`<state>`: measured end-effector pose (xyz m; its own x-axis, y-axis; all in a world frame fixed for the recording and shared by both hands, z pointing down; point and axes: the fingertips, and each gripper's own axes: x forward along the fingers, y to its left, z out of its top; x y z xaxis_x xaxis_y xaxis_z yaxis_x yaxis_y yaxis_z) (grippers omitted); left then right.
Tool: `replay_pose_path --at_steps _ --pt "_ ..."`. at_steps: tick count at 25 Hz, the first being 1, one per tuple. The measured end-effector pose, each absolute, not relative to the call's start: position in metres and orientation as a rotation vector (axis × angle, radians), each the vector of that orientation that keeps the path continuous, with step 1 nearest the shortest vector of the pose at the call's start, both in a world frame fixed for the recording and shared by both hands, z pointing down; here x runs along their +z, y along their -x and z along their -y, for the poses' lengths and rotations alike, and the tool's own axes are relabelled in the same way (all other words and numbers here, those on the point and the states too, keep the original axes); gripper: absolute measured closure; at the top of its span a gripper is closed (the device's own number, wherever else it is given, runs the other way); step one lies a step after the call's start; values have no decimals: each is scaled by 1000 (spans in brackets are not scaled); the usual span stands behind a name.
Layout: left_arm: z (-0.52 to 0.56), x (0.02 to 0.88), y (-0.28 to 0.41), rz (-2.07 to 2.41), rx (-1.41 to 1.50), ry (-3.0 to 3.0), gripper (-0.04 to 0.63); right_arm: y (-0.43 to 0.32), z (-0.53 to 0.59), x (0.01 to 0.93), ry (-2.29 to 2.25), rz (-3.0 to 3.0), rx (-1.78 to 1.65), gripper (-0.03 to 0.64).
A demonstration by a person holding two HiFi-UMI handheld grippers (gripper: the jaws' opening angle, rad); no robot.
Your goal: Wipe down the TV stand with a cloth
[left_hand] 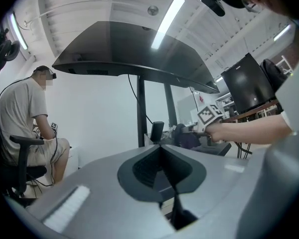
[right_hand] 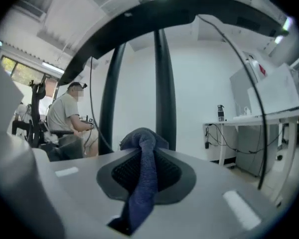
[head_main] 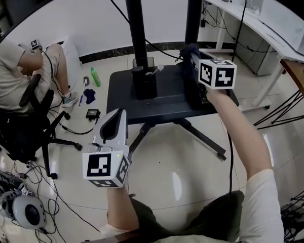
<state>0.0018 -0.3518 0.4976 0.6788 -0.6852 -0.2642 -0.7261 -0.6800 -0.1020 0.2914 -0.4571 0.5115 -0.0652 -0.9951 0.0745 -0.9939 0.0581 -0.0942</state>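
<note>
Right claw (head_main: 192, 55) grasps a blue cloth (right_hand: 145, 178) at one o'clock, over the black TV stand (head_main: 164, 97). Left claw (head_main: 116, 116), clenched and empty, hangs at seven o'clock above the floor (head_main: 192, 171).

TV stand (head_main: 164, 95) ahead, cloth (right_hand: 143, 178) in right tool (head_main: 191, 59) over it, left tool (head_main: 117, 116) nearer

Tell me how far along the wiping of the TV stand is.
Done: the blue cloth is picked up and clamped in the jaws of the right gripper. In hand: that gripper holds it at the right rear of the TV stand. Left: no wiped area can be told apart, so assume the whole shelf. The left gripper, jaws together and empty, hangs near the front-left edge.
</note>
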Motion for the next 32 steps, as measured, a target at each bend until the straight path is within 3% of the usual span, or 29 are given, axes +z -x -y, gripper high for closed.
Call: replay_pose_path --at_steps 8,19,25,32 --pt "348 498 2 -1161 287 2677 486 -301 481 530 2134 -2313 -266 565" --pt "359 516 -31 -1080 265 2722 486 -216 275 516 1845 -2476 46 565" --pt "357 516 -35 -1083 259 2735 485 -278 310 507 1899 -2395 20 565" --pt "352 509 -27 -1091 263 2709 485 -378 458 547 2303 -2304 -518 565"
